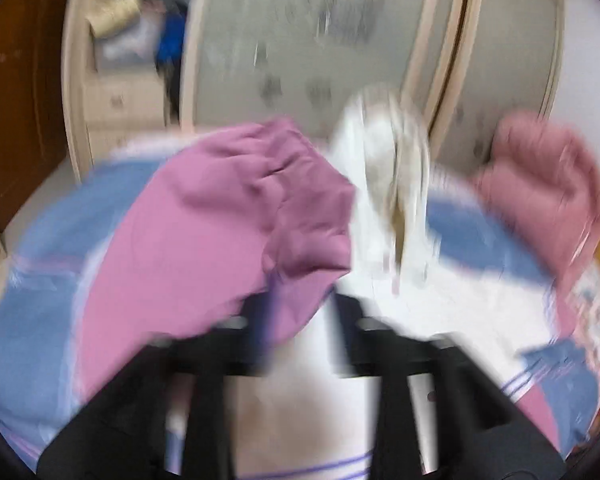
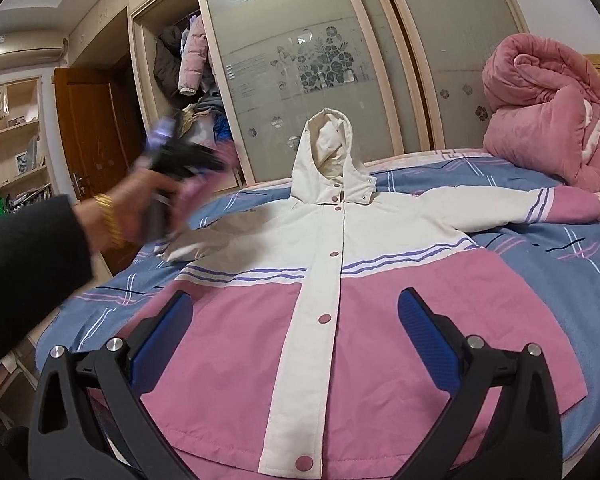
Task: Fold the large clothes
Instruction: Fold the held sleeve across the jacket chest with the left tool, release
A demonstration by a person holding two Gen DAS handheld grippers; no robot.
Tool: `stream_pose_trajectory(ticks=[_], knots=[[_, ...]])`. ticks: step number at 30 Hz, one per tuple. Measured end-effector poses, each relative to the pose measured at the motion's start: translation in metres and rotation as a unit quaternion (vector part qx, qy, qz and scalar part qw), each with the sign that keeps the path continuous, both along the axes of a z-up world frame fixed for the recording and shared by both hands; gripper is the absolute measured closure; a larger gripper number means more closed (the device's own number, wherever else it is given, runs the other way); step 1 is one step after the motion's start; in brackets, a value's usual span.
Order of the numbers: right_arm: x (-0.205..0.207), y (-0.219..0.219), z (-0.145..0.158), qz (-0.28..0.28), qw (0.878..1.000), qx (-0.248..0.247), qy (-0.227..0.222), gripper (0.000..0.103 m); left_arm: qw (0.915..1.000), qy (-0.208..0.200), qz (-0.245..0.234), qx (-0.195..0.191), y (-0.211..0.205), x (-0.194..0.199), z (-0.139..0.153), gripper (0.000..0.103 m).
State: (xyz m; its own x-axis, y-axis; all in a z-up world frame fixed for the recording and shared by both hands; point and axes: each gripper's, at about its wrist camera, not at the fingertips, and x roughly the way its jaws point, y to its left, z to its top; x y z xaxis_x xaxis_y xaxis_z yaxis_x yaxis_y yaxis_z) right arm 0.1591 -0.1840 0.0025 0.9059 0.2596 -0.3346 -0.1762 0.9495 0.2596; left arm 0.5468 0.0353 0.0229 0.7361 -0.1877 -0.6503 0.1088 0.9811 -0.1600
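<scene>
A pink and cream hooded jacket (image 2: 340, 280) lies face up and buttoned on the bed, hood (image 2: 332, 152) toward the wardrobe, its right sleeve (image 2: 500, 208) spread out. My right gripper (image 2: 296, 316) is open and empty, hovering over the jacket's pink lower half. My left gripper (image 2: 188, 168) is at the jacket's left side, lifted above the bed. In the blurred left wrist view it (image 1: 300, 308) is shut on the pink cuff of the left sleeve (image 1: 220, 232), which drapes over its fingers. The cream hood (image 1: 384, 168) shows behind.
The bed has a blue plaid sheet (image 2: 560, 264). A rolled pink quilt (image 2: 548, 120) sits at the far right corner. Frosted sliding wardrobe doors (image 2: 320, 60) stand behind the bed; an open section holds hanging coats (image 2: 184, 64). A wooden door (image 2: 92, 128) is at left.
</scene>
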Motion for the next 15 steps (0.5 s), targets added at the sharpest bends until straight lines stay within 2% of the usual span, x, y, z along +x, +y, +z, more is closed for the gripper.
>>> stream_pose_trajectory(ticks=[1,3,5,6,8,9,12,14,15], knots=[[-0.001,0.001,0.001,0.002,1.000,-0.002,-0.001,0.001,0.9997,0.024,0.005,0.007,-0.011,0.004,-0.017,0.004],[-0.001,0.002,0.003,0.004,1.000,-0.005,-0.001,0.001,0.9965,0.079,0.025,0.008,-0.028,0.002,-0.056,0.004],[-0.001,0.002,0.004,0.012,1.000,-0.004,-0.001,0.001,0.9953,0.082,0.018,-0.048,-0.030,-0.021,-0.069,0.004],[-0.002,0.002,0.006,0.015,1.000,-0.005,-0.003,0.001,0.9952,0.065,0.020,-0.072,-0.028,-0.040,-0.068,0.004],[-0.006,0.002,0.008,0.020,1.000,-0.005,-0.009,0.001,0.9967,0.025,0.015,-0.076,-0.028,-0.080,-0.058,0.003],[-0.007,0.002,0.009,0.021,1.000,-0.006,-0.011,0.001,0.9985,-0.004,0.008,-0.055,-0.029,-0.114,-0.049,0.002],[-0.012,0.002,0.010,0.017,1.000,-0.013,-0.022,0.001,0.9975,-0.070,-0.003,-0.007,-0.023,-0.179,-0.027,0.002],[-0.014,0.001,0.010,0.011,0.999,-0.022,-0.022,0.001,0.9953,-0.097,0.004,0.009,-0.017,-0.218,-0.019,0.002],[-0.014,0.000,0.010,0.008,0.999,-0.025,-0.022,0.001,0.9944,-0.105,0.009,0.001,-0.010,-0.240,-0.018,0.002]])
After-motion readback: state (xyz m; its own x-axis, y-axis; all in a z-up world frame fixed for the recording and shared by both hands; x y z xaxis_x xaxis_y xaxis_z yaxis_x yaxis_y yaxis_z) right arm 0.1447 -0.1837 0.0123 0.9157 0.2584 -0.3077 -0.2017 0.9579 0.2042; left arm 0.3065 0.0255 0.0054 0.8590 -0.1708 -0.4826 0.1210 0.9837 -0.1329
